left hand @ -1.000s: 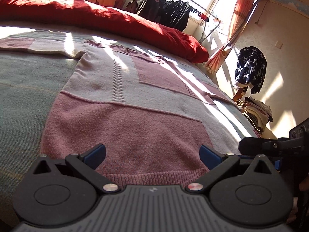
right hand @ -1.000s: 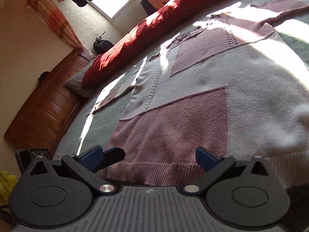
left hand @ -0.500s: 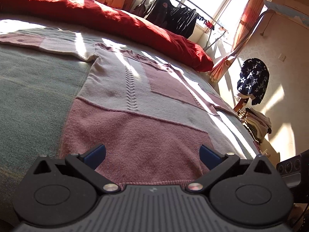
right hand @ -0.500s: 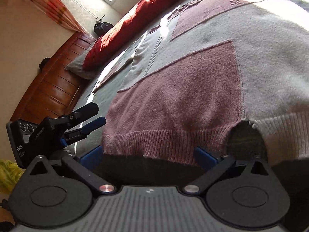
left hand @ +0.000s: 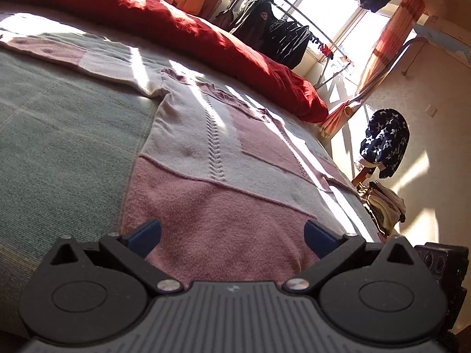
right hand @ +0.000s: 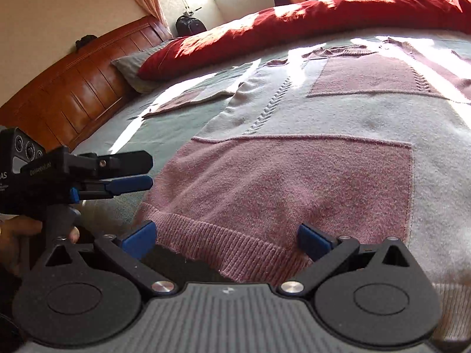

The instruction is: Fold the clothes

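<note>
A pink and pale grey knitted sweater (left hand: 217, 176) lies spread flat on a bed (left hand: 59, 147), front up, with both sleeves stretched out to the sides. No fold shows anywhere on it, so the folding appears not yet begun: the sleeves, the body and the final stacking are all left to do.

The sweater's ribbed hem (right hand: 235, 250) lies at the bed's near edge, closest to the 2 tools, and its collar points toward the far edge, where a red duvet (left hand: 182, 26) is heaped along the bed.

The left gripper (left hand: 232, 235) has its 2 blue-tipped fingers spread wide and holds nothing. It hovers low over the pink lower panel, near the sweater's left bottom corner. In the right wrist view it is seen from the side at the bed's near left edge, just beside the hem corner, held by a hand (right hand: 17, 235).

The right gripper (right hand: 225, 239) is likewise spread wide and empty. The hem sits just in front of its fingers, apparently lying between them, though whether they touch the knit cannot be told.
</note>
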`<action>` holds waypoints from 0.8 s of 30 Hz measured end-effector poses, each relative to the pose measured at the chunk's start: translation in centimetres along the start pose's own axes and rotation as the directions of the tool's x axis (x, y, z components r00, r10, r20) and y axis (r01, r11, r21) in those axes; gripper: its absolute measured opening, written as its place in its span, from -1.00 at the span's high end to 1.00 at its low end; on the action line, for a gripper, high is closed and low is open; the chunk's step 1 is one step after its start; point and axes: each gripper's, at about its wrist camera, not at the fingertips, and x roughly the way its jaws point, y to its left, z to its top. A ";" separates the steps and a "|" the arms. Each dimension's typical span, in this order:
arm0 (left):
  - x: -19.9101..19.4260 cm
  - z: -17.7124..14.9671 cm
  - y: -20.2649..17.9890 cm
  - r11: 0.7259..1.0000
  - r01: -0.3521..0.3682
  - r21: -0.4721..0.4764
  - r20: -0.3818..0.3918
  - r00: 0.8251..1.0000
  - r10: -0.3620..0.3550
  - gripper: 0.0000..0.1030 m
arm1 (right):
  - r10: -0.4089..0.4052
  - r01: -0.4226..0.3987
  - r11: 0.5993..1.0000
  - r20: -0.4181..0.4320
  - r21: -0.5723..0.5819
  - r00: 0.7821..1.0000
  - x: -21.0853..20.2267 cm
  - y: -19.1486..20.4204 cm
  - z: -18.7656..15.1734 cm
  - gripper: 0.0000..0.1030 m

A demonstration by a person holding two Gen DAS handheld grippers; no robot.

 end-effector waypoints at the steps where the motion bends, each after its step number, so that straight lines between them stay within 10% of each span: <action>1: 0.4 0.5 0.2 1.000 0.009 -0.010 -0.003 1.000 -0.009 -0.99 | 0.002 -0.002 1.000 0.005 0.012 1.000 0.2 -0.2 -0.4 -1.00; 12: 0.8 1.3 2.5 0.997 -0.073 -0.017 -0.050 0.996 0.072 -0.98 | 0.056 -0.060 0.994 0.042 0.090 0.998 -1.2 -1.8 -1.5 -1.00; 18: -0.1 0.3 1.5 0.995 0.079 -0.055 -0.107 0.991 -0.084 -0.98 | 0.057 -0.061 0.993 0.050 0.100 0.997 -1.0 -1.9 -1.6 -1.00; 24: -0.1 -1.7 2.1 0.998 0.005 -0.061 -0.160 0.987 -0.015 -0.98 | 0.064 -0.070 0.992 0.055 0.109 0.996 -1.2 -2.1 -1.7 -1.00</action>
